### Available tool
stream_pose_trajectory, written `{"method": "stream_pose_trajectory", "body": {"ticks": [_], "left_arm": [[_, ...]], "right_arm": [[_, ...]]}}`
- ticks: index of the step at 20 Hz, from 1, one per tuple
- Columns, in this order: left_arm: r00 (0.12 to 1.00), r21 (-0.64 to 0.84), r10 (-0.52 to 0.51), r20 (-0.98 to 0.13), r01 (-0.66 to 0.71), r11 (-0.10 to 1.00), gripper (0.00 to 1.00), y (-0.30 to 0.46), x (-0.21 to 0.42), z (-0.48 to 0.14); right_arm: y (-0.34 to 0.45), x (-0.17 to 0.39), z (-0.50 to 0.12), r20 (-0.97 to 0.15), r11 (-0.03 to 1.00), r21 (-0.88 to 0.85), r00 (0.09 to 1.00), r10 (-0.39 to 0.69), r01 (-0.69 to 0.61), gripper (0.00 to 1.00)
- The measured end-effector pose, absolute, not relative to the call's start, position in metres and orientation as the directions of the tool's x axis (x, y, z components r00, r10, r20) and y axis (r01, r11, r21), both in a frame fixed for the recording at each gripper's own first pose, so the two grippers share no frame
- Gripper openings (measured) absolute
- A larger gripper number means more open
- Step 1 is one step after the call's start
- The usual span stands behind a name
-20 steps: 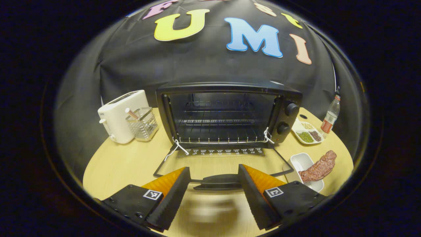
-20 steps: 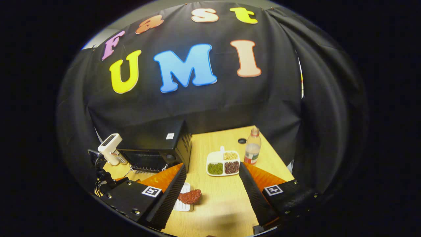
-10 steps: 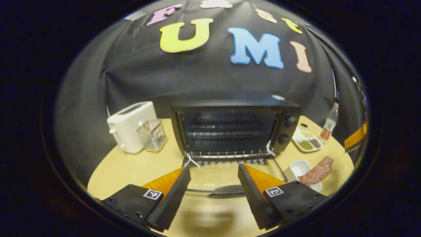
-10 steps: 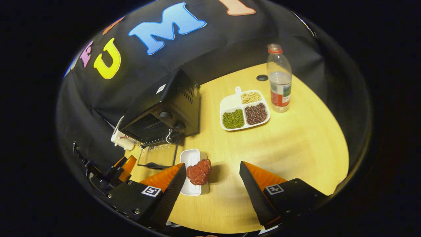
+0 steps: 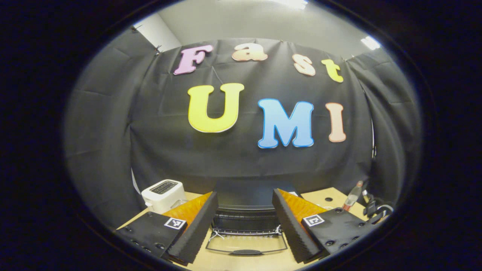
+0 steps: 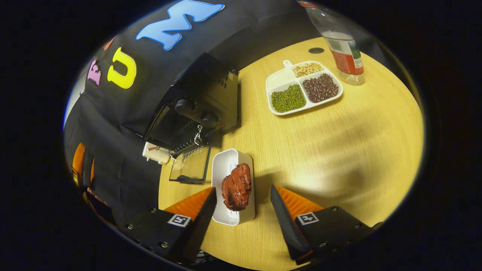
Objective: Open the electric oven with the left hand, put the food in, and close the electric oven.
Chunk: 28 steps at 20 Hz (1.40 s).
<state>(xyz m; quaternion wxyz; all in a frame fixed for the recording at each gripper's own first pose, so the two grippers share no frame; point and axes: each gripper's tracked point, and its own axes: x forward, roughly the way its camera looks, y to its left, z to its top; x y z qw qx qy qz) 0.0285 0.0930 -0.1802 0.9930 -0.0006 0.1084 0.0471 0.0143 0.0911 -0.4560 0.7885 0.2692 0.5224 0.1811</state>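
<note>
Right gripper view looks down on the desk. The right tool hangs above the near end of a white tray, its fingers spread wide and holding nothing. One finger is to the left of the tray, the other to its right, neither touching it. A piece of dark red meat lies on the tray, between the fingers and a little ahead of them. The tray sits just beside the open oven door, which lies flat on the desk. The black oven stands behind the door, its two knobs facing the camera side. A divided dish with green, dark and pale beans sits farther right, and a bottle stands beyond it. At the far left edge the left tool shows partly, too cut off to read here.

In the left gripper view, the left tool is held back from the oven, fingers wide apart and empty. The oven door lies open between them, handle nearest. A white toaster stands left of the oven, and the bottle shows at the right.
</note>
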Motion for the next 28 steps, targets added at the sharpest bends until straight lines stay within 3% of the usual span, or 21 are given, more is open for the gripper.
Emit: {"method": "stream_pose_trajectory", "body": {"ticks": [2,3,5,7,8,14,15,16,28], "left_arm": [[0.969,0.011,0.124,-0.214,-0.125,0.992,1.0,0.095,0.013,-0.173],[0.966,0.022,0.141,-0.216,-0.14,0.99,1.0,0.096,0.003,-0.173],[0.959,0.042,0.173,-0.226,-0.168,0.985,1.0,0.1,-0.014,-0.172],[0.952,0.043,0.195,-0.235,-0.19,0.981,1.0,0.102,-0.027,-0.168],[0.952,0.035,0.198,-0.234,-0.196,0.98,1.0,0.101,-0.031,-0.164],[0.976,0.007,0.156,-0.154,-0.157,0.988,1.0,0.089,-0.02,-0.124],[0.98,0.005,0.142,-0.142,-0.143,0.99,1.0,0.088,-0.016,-0.119],[0.983,-0.001,0.127,-0.134,-0.128,0.992,1.0,0.086,-0.011,-0.114],[0.998,-0.04,-0.037,-0.051,0.035,0.999,1.0,0.102,-0.013,-0.052]], "right_arm": [[0.1,0.009,-0.453,-0.697,0.736,0.676,0.361,0.619,0.042,0.71],[0.101,0.009,-0.456,-0.695,0.732,0.679,0.37,0.616,0.055,0.71],[0.107,0.015,-0.458,-0.682,0.71,0.699,0.375,0.628,0.083,0.27],[0.127,0.016,-0.467,-0.658,0.683,0.726,0.369,0.656,0.079,0.21],[0.107,0.011,-0.446,-0.651,0.682,0.729,0.369,0.663,0.062,0.12],[0.103,0.007,-0.406,-0.624,0.7,0.714,0.427,0.655,-0.031,0.12],[0.104,0.013,-0.408,-0.624,0.707,0.706,0.44,0.646,-0.037,0.06],[0.105,0.011,-0.403,-0.616,0.696,0.717,0.444,0.65,-0.024,0.06],[0.165,0.008,-0.287,-0.353,0.454,0.891,0.611,0.709,-0.013,0.06]]}}
